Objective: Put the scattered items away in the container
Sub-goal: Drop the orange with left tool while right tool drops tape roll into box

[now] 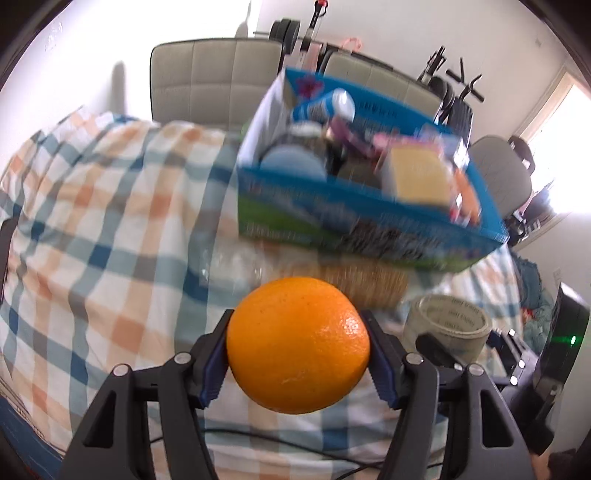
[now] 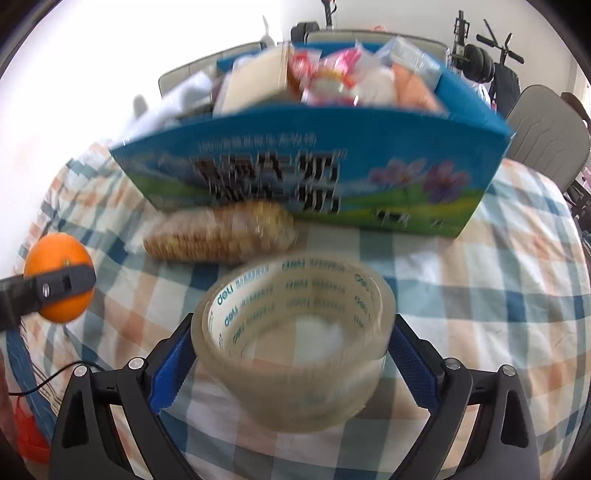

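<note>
The container (image 1: 332, 206) sits in the upper right of the left wrist frame, ahead of your left gripper (image 1: 297, 354) clamped on the orange (image 1: 297, 345), while your right gripper (image 2: 291, 354) clamps the tape roll (image 2: 291, 343).

You are in a home, in a lived-in room. The table (image 1: 110, 221) wears a checked cloth in blue, orange and white. Padded grey chairs (image 1: 218, 77) stand at its far side. Behind them, against the white wall, you see barbell weights (image 1: 286, 31) and an exercise rack (image 2: 491, 55). Daylight pours through a window (image 1: 561, 155) on the right.
</note>
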A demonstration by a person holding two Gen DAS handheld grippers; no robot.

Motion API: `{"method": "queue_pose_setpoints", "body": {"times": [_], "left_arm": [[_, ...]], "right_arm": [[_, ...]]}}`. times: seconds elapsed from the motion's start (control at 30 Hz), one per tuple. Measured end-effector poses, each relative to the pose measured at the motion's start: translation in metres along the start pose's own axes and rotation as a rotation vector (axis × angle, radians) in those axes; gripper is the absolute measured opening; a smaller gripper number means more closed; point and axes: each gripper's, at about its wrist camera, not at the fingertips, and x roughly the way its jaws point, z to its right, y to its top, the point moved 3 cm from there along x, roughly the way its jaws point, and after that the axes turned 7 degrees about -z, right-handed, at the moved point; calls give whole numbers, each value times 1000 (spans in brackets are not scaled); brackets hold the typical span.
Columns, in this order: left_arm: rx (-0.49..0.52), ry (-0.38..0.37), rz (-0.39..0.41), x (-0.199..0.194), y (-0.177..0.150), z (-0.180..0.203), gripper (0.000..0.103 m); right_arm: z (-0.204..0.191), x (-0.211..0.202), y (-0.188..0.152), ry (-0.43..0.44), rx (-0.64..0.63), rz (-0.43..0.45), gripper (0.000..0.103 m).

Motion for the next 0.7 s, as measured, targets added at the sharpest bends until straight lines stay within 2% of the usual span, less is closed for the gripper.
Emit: {"method": "queue_pose_setpoints", "body": {"times": [0.23, 0.47, 0.53, 0.7], "left_arm": [[-4, -51, 111, -35, 71, 17, 66], [11, -52, 144, -24, 127, 35, 66], [15, -41, 127, -6, 139, 36, 66], [36, -1, 67, 49, 149, 35, 66]], "right_arm": [[17, -54, 37, 34, 59, 125, 98], [34, -105, 100, 37, 95, 292, 98], [38, -102, 125, 11, 91, 320, 98], [48, -59, 173, -25, 88, 303, 98]]}}
